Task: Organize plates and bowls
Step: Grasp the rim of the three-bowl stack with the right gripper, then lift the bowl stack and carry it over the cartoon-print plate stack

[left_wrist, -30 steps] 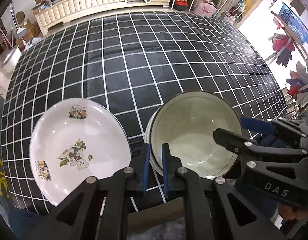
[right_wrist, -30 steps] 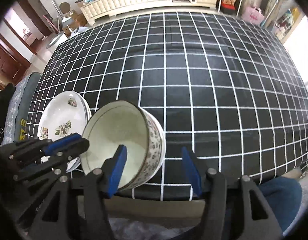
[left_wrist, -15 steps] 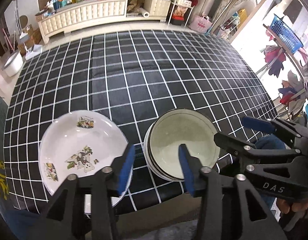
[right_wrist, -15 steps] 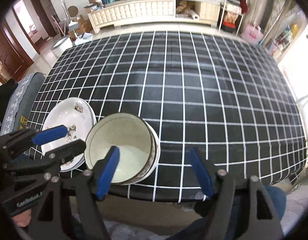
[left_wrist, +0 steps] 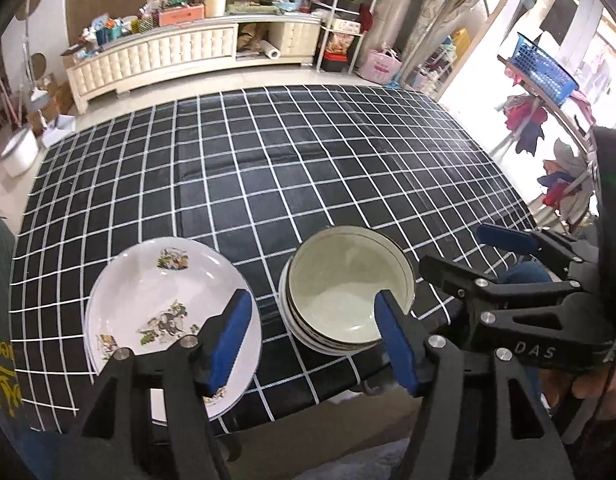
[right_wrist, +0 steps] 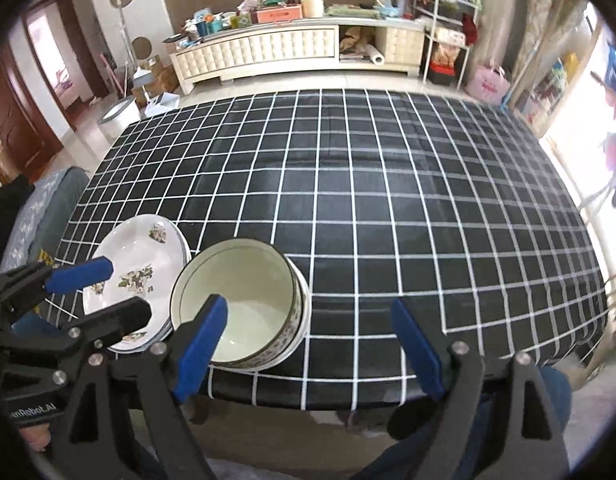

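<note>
A: The stack of bowls [left_wrist: 349, 300] sits near the front edge of the table [left_wrist: 308, 160], on the black checked cloth. From the left wrist view you look straight down into the top bowl: pale inside, nothing in it, with the rims of the others showing below on its left side

B: The right wrist view gives what that one hides, the outer wall of the top bowl with a floral band, and the wider bowl under it. The stack of plates [right_wrist: 138, 276] lies just beside the bowls on their left, and from here you can see several rims layered at its far edge

A: In the left wrist view the top plate shows printed pictures and holds nothing. The left gripper [left_wrist: 313, 340] hangs above the gap between plates and bowls, its blue pads [left_wrist: 230, 340] spread wide, one over the plate, the other over the near rim of the bowl. It grips nothing

B: The right gripper [right_wrist: 308, 344] is likewise wide apart and has hold of nothing. Its left pad overlaps the near part of the bowls, while the right pad stands well apart from them, over bare cloth

A: A hand [left_wrist: 587, 384] shows on the right gripper's handle in the left view

B: Beyond the table stands a long cream cabinet [right_wrist: 296, 50] crowded with items
</note>
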### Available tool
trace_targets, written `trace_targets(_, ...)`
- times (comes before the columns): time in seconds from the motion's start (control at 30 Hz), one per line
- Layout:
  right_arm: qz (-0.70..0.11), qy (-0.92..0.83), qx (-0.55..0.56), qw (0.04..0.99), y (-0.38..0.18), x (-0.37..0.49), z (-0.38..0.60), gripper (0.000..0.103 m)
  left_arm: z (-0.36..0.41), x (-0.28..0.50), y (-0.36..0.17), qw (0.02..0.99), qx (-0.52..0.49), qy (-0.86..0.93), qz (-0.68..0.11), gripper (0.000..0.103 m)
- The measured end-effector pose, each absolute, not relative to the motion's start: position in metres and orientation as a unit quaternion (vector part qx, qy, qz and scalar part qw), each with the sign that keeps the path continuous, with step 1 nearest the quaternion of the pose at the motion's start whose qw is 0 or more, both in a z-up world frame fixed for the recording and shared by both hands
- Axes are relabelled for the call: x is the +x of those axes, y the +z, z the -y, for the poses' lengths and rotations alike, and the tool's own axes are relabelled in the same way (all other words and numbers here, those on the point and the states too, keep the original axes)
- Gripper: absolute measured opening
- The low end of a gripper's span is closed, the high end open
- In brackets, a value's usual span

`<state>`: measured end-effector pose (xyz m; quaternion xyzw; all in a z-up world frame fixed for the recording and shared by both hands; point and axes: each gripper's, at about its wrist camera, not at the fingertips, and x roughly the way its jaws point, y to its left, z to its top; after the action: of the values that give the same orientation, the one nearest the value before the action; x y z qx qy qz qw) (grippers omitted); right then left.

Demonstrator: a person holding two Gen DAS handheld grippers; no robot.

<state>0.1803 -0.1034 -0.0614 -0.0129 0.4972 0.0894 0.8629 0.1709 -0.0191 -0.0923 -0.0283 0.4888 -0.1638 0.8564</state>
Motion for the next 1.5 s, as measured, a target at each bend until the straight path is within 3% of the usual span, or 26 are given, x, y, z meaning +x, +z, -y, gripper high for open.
trace_targets(0.93, -0.611, 0.076, 0.154, 0.773, -0.139, 0.211, 0.118, 0.087, 0.017, 0.237, -0.182, 0.754, -0.057, -0.279, -0.592, 0.062)
trace_targets(1.13, -0.623, 0.070, 0.176, 0.759, -0.148, 0.214, 0.127, 0.076, 0.022, 0.245, -0.191, 0.743, -0.050, -0.290, -0.601, 0.061)
trace_targets(1.23, -0.635, 0.070, 0.190, 0.745, -0.153, 0.215, 0.131, 0.067, 0.027, 0.249, -0.194, 0.739, -0.039, -0.293, -0.606, 0.053)
trace_targets(1.4, -0.644, 0.075, 0.214, 0.731, -0.155, 0.217, 0.135, 0.063, 0.029, 0.256, -0.200, 0.734, -0.030, -0.275, -0.620, 0.036)
trace_targets(1.5, -0.647, 0.077, 0.224, 0.725, -0.156, 0.216, 0.138, 0.062, 0.026, 0.256, -0.202, 0.733, -0.032, -0.274, -0.622, 0.035)
